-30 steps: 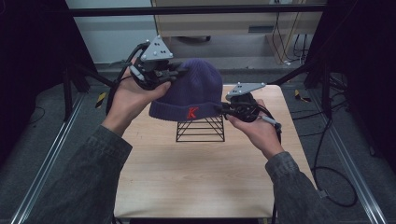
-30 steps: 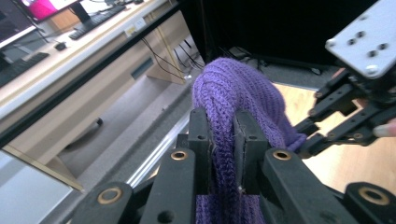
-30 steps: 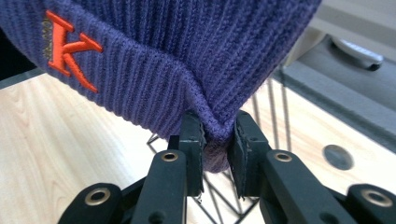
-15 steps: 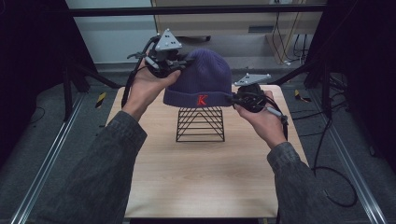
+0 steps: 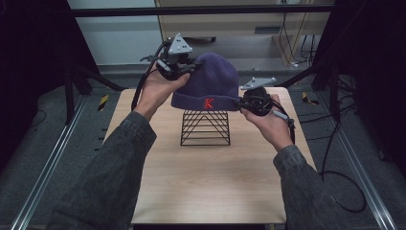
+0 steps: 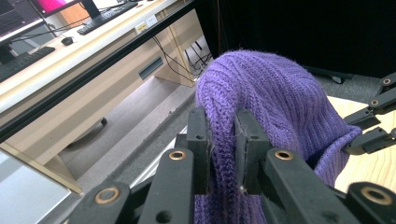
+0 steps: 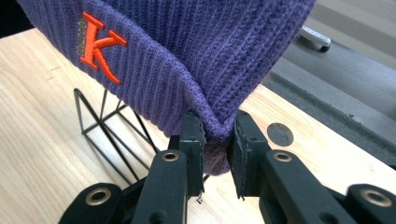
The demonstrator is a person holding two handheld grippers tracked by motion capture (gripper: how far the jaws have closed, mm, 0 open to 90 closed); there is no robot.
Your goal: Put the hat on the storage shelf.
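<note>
Two grippers hold your purple beanie (image 5: 210,81) in the air just above the black wire stand (image 5: 205,127) on the wooden table (image 5: 206,182). Your left gripper (image 5: 187,71) pinches its knit near the crown, and your right gripper (image 5: 242,102) clamps the folded brim, seemingly clear of the stand.

A rectangular table with a pale, light-grained wooden top (image 5: 206,182) carries the scene. Directly on it, towards the far middle, stands a black wire stand shaped like a small pyramid-sided frame (image 5: 205,128). In the right gripper view a round dark hole (image 7: 279,134) sits in the tabletop near its edge.
</note>
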